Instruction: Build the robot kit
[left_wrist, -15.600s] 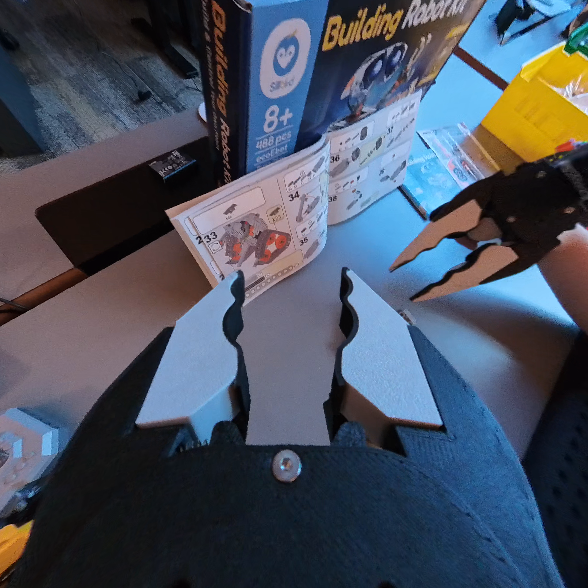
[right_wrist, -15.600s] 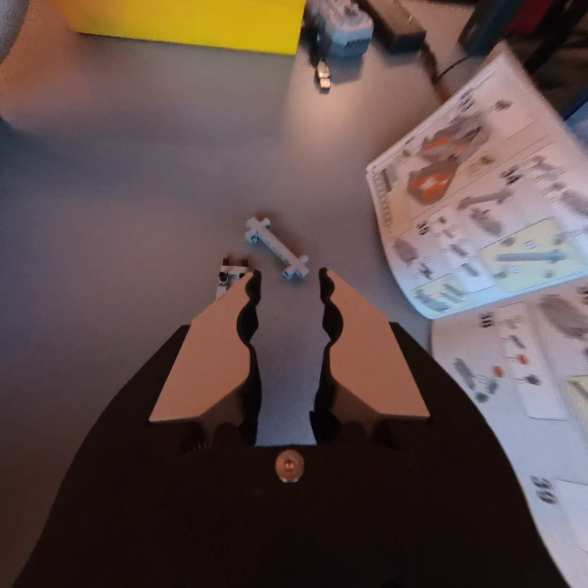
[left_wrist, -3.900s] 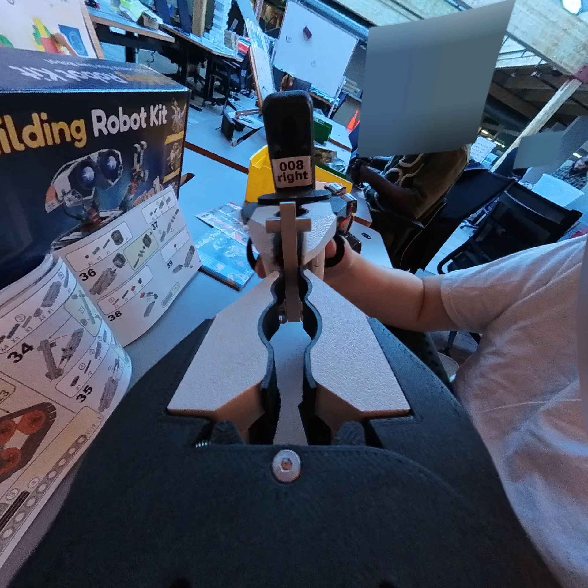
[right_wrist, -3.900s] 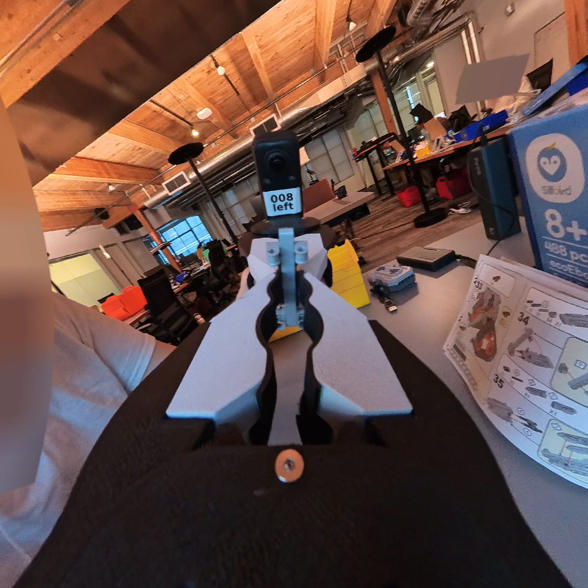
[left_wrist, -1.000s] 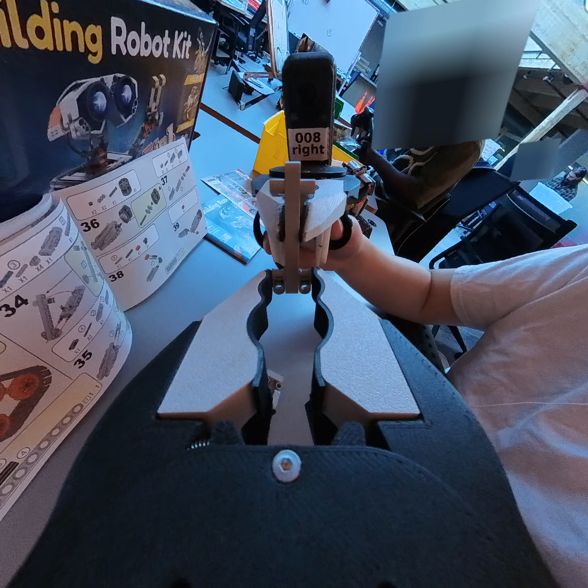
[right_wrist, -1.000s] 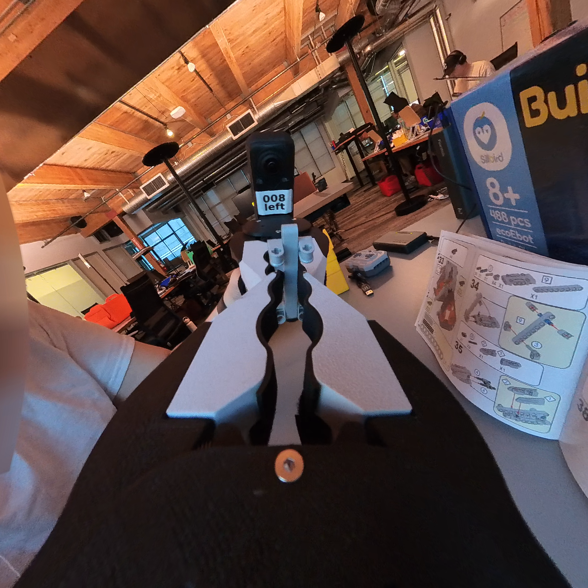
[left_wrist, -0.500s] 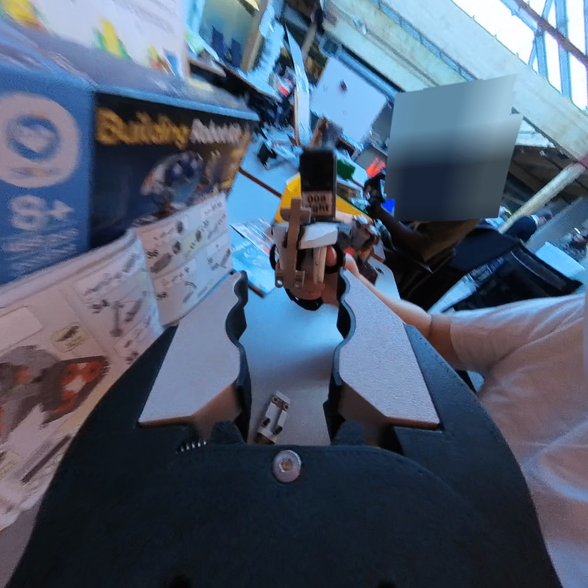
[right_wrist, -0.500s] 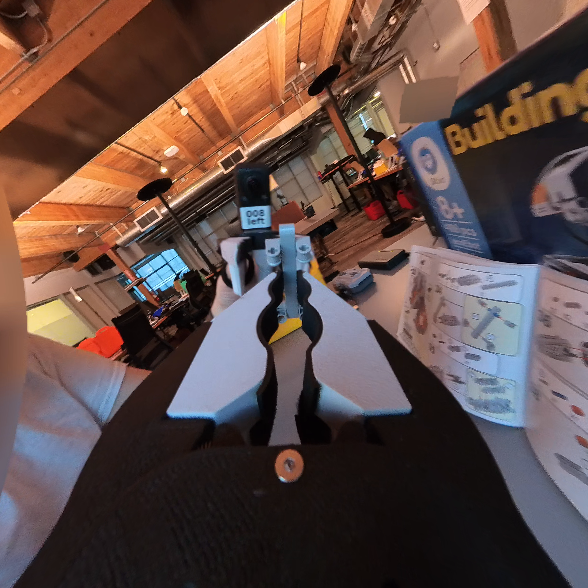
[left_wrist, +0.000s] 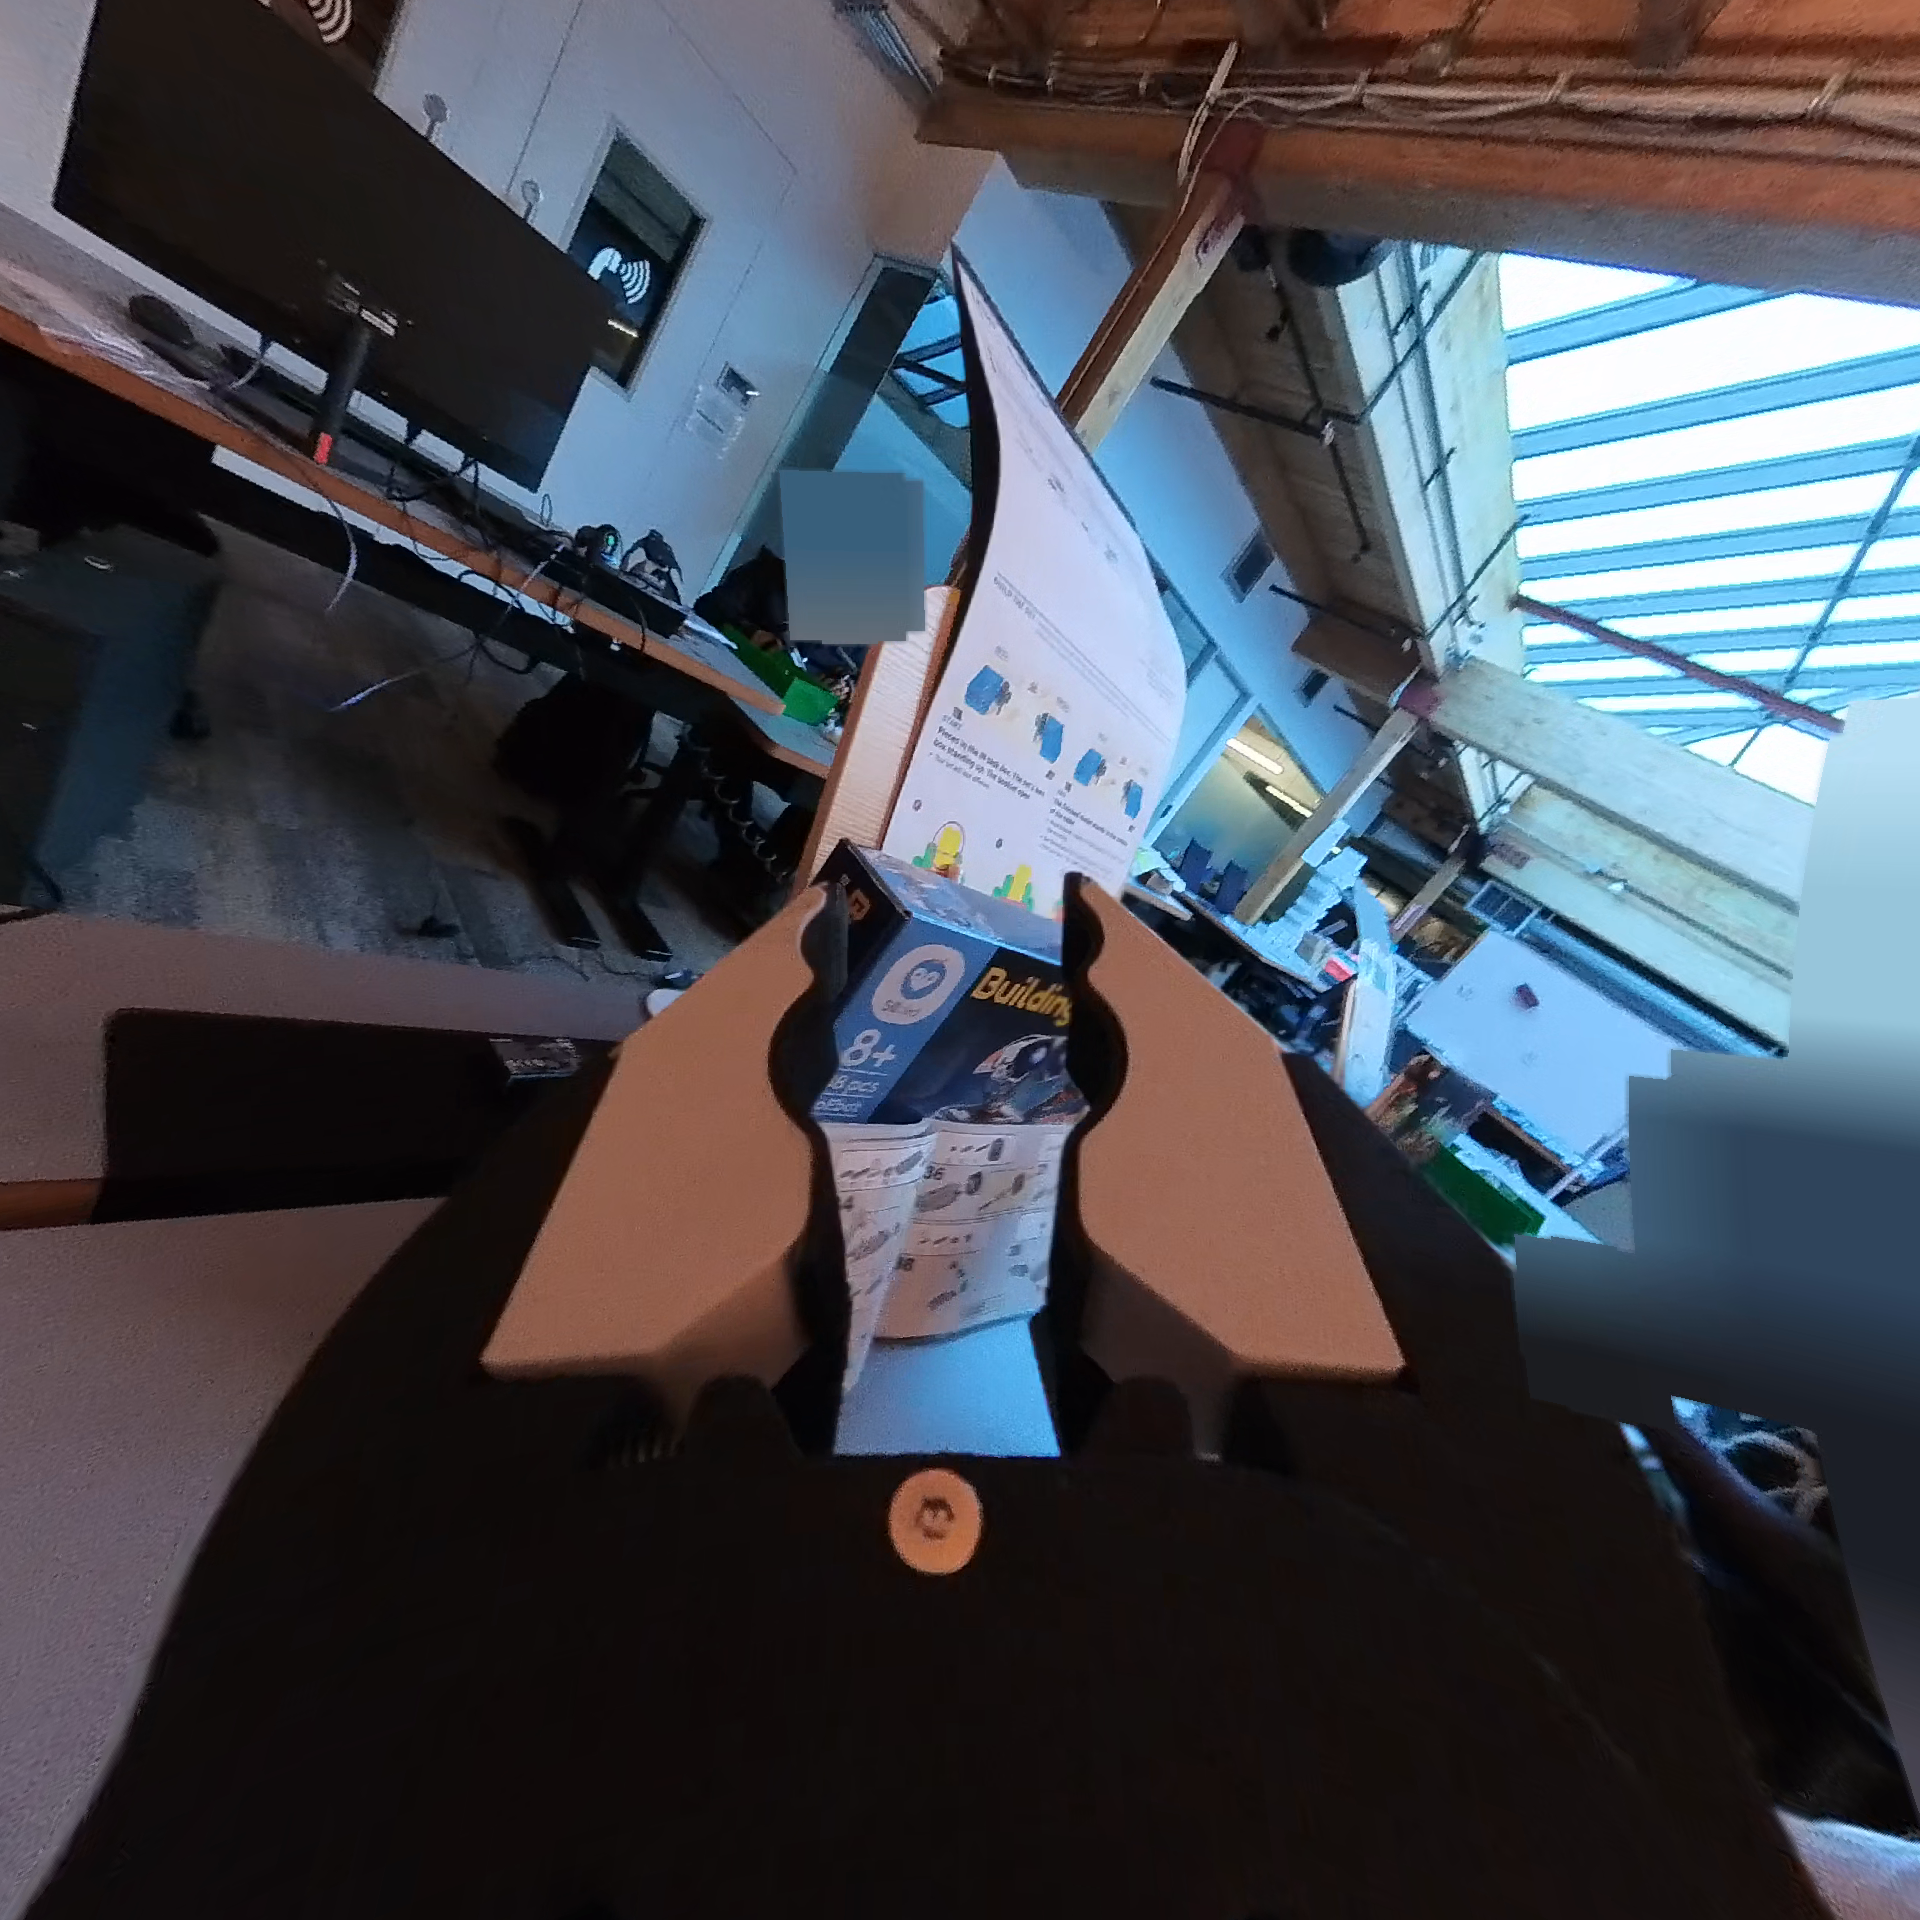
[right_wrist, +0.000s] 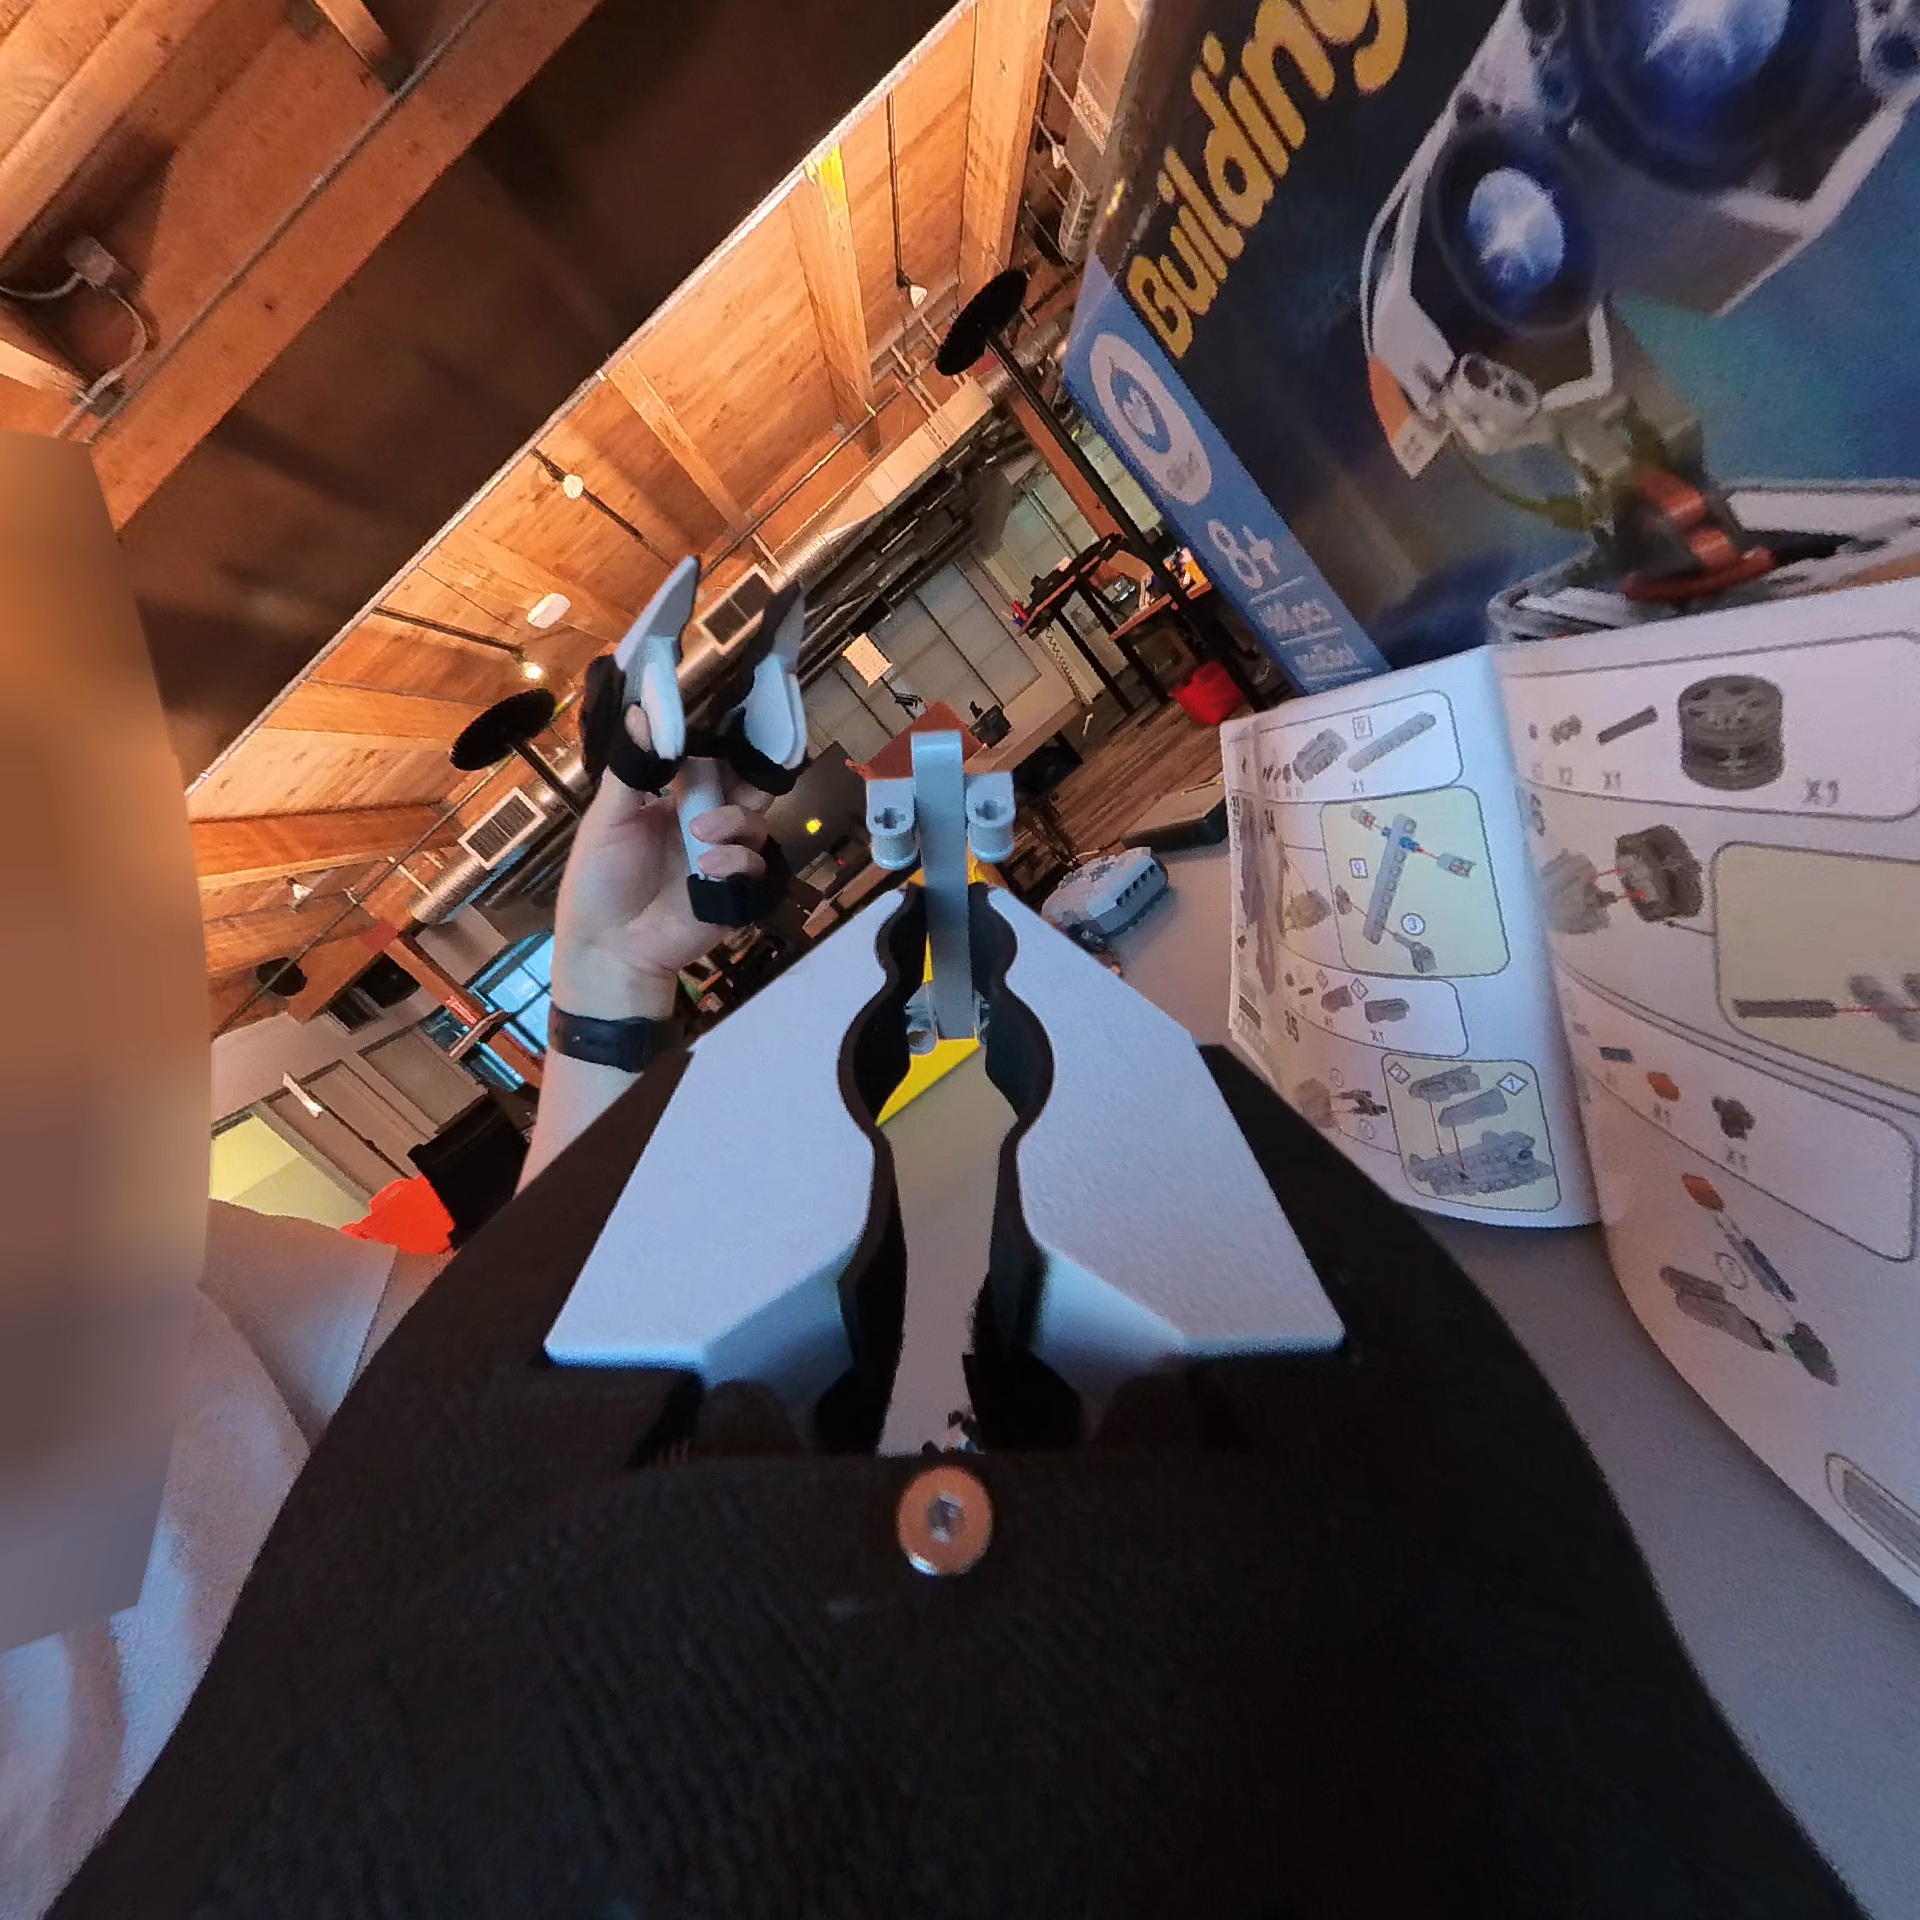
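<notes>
My right gripper (right_wrist: 945, 920) is shut on a grey beam (right_wrist: 943, 831) with two round cross pieces at its top end. It holds the beam upright in the air above the grey table (right_wrist: 1558, 1351). My left gripper (left_wrist: 948, 904) is open and empty, raised off the table and pointing at the blue robot kit box (left_wrist: 935, 1018) and the open instruction booklet (left_wrist: 956, 1226). In the right wrist view the left gripper (right_wrist: 717, 675) shows held in a hand, up and to the left of the beam, its fingers apart and pointing upward.
The kit box (right_wrist: 1455, 260) and booklet (right_wrist: 1455, 935) stand close on the right. A yellow bin (right_wrist: 925, 1081) and a grey block unit (right_wrist: 1117, 894) lie behind the beam. A black mat (left_wrist: 312, 1091) lies at the left, and a white poster sheet (left_wrist: 1060, 675) rises behind the box. My hands' fingertips stand some 25 cm from each other.
My left gripper has opened, let go of the beam's end and swung up and away to the left. My right gripper keeps the beam and has turned toward the box.
</notes>
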